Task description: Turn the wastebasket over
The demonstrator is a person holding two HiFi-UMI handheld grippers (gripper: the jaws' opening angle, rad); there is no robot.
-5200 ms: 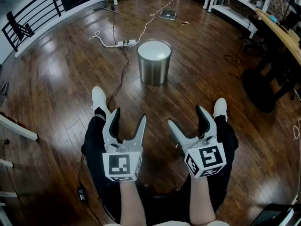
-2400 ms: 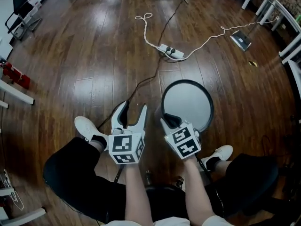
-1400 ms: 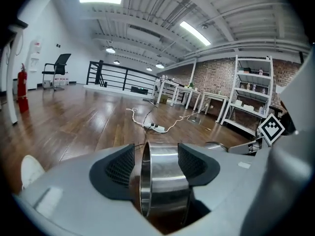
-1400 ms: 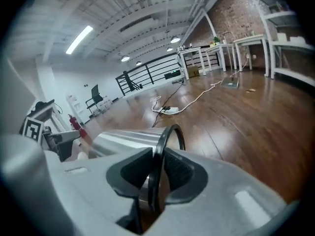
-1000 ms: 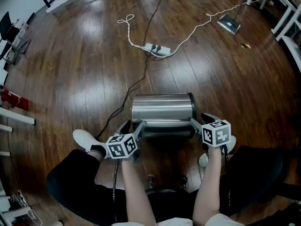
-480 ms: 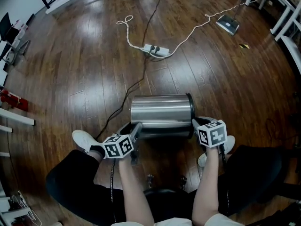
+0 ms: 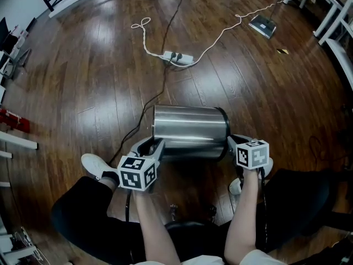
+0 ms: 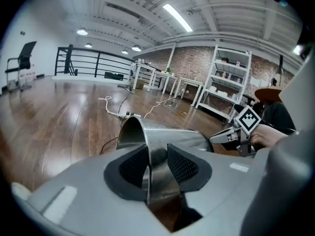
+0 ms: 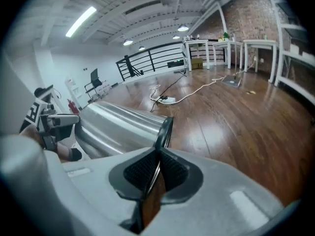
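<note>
At the lower left of the head view a white shoe (image 7: pixel 94 163) is seen on the dark wooden floor (image 7: pixel 71 76). Just to its right the left gripper (image 7: pixel 150 146) is set at the left end of the wastebasket (image 7: pixel 190 126). In the left gripper view that end's thin steel edge is seen between the ribbed black pads (image 8: pixel 129 165). The jaws are closing on it, and the sheet lies against the pads.

The wastebasket is held on its side directly in front of the person, between the two grippers. Its long axis runs from left to right across the head view. It is a plain cylinder of brushed steel, and bright bands of light are mirrored along its length. Its left end is bare metal, and its right end is finished with a black rim (image 7: pixel 225 127). Whether its underside touches the floor cannot be told.

Beyond it a black cable (image 7: pixel 157 95) is laid across the boards toward a white power strip (image 7: pixel 177 57), from which a white cable (image 7: pixel 144 35) is looped away.

At the right end the right gripper (image 7: pixel 234 142) is clamped. In the right gripper view the black rim is pinched between jaws drawn almost together, and the steel wall is seen stretching away to the left.
</note>
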